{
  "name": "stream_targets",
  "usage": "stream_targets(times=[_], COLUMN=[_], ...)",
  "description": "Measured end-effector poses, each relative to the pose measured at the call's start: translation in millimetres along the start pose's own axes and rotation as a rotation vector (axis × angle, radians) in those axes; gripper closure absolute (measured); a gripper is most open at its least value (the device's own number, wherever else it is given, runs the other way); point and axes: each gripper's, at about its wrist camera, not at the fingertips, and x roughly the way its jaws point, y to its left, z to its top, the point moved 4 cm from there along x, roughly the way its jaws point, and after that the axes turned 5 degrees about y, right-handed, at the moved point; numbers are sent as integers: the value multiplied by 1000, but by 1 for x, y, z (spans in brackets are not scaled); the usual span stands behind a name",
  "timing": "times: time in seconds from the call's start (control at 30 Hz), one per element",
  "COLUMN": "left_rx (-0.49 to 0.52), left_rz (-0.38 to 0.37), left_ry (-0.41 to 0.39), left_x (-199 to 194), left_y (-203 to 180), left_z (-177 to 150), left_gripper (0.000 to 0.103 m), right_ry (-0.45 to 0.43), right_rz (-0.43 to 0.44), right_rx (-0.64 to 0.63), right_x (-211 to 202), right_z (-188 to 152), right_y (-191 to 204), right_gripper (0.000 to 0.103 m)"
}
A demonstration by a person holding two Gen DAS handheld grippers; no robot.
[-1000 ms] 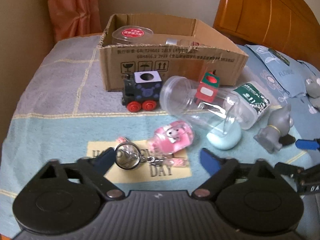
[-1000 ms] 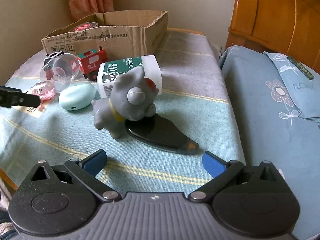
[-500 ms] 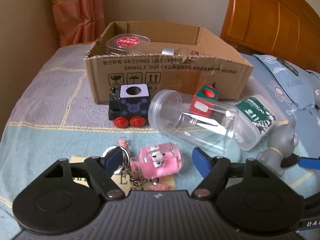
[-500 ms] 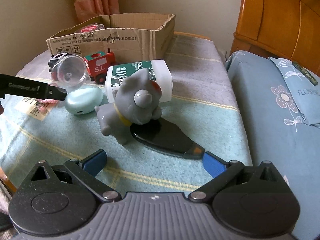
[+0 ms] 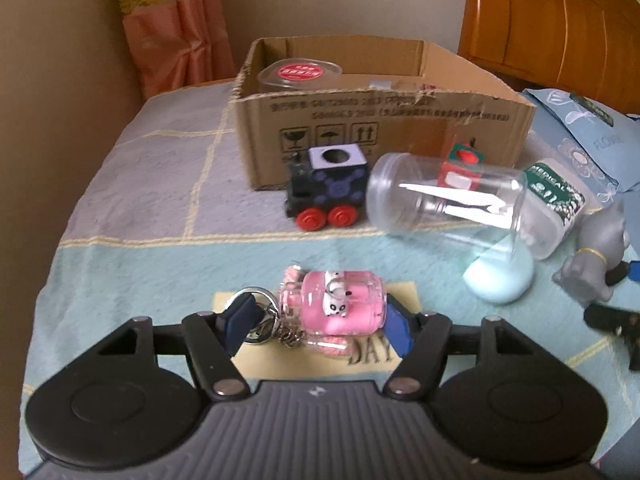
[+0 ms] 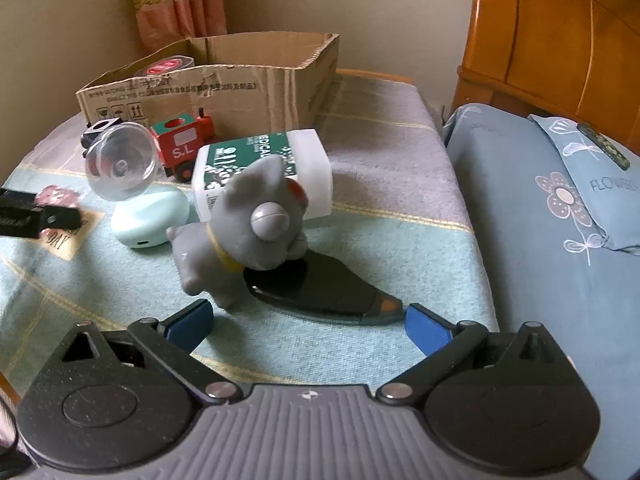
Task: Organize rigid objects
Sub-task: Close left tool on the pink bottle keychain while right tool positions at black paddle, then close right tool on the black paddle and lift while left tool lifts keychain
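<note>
Your left gripper (image 5: 316, 326) is closing on the pink bottle keychain (image 5: 342, 304), which is lying on the blanket (image 5: 132, 264) at the near edge. The bottle is sitting between the fingers (image 5: 240, 322); the far-side pad looks against it, but the near-side one is landing on the key ring (image 5: 256, 314), so I'd call it not yet clamped.

Risks:
- The pad is catching the ring and chain, not the bottle, so an off-centre pinch is likely, with the bottle rolling or swinging out.
- The soft blanket is giving under the push.

Room: the lift path to the cardboard box (image 5: 384, 120) is crossing the black toy train (image 5: 328, 192) and the clear jar (image 5: 444, 204), so go over them. The left side is open.

Your right gripper (image 6: 308, 326) is hanging released, nothing in it, just short of the grey toy dog (image 6: 248, 232).
</note>
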Motion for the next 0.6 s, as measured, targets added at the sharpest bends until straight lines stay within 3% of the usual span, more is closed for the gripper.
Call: stream_targets(times=[0.23,0.43,0.6], left_rx=[10,11,13], left_rz=[-1,3,-2], left_ry=[-13,-20,-16], left_x=[1,2,1], left_y=[-7,-10,-9], left_z=[3,5,5], left_gripper=[38,39,39], right_ry=[5,4,-3], right_rz=[-15,7,-3], right_rx=[6,127,148], right_x=[-1,-2,6], right_z=[0,2,12], right_y=[-2,-16,-8], right_gripper=[0,0,0])
